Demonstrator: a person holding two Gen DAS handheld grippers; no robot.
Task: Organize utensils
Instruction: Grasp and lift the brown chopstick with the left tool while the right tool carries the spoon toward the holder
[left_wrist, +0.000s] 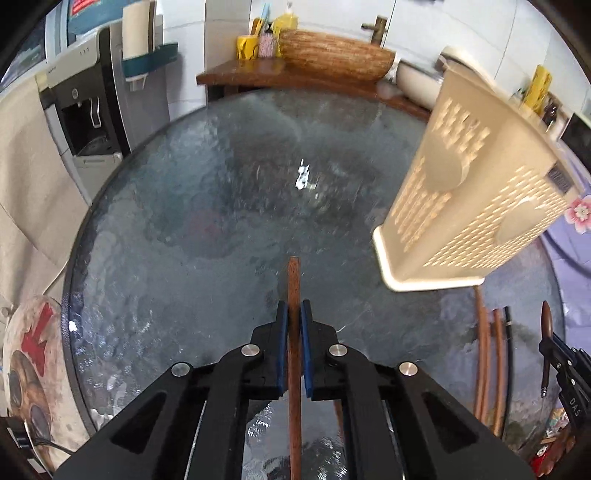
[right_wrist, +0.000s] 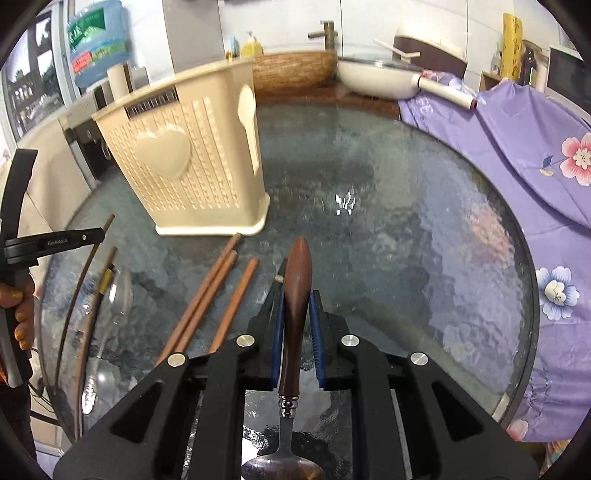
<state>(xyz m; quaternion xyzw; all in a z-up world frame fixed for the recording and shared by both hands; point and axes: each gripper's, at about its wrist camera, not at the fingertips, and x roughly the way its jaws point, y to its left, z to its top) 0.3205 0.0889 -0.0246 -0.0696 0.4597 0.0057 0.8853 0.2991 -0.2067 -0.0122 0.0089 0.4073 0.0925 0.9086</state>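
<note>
My left gripper (left_wrist: 294, 310) is shut on a thin brown wooden chopstick (left_wrist: 294, 280) and holds it above the round glass table (left_wrist: 221, 221). My right gripper (right_wrist: 297, 299) is shut on the dark wooden handle of a spoon (right_wrist: 297, 273), whose metal bowl hangs back under the jaws. A beige slotted utensil holder (right_wrist: 192, 158) stands upright on the table, ahead and left of the right gripper and at the right (left_wrist: 472, 177) of the left wrist view. Three more chopsticks (right_wrist: 210, 306) lie on the glass in front of the holder. The left gripper (right_wrist: 103, 232) shows at the left edge.
Two spoons (right_wrist: 118, 295) and a gold-banded utensil lie near the table's left rim. A purple floral cloth (right_wrist: 517, 147) covers something to the right. A white pan (right_wrist: 376, 77) and a wooden basin (right_wrist: 295, 70) sit on the counter behind. A water dispenser (left_wrist: 85, 110) stands at far left.
</note>
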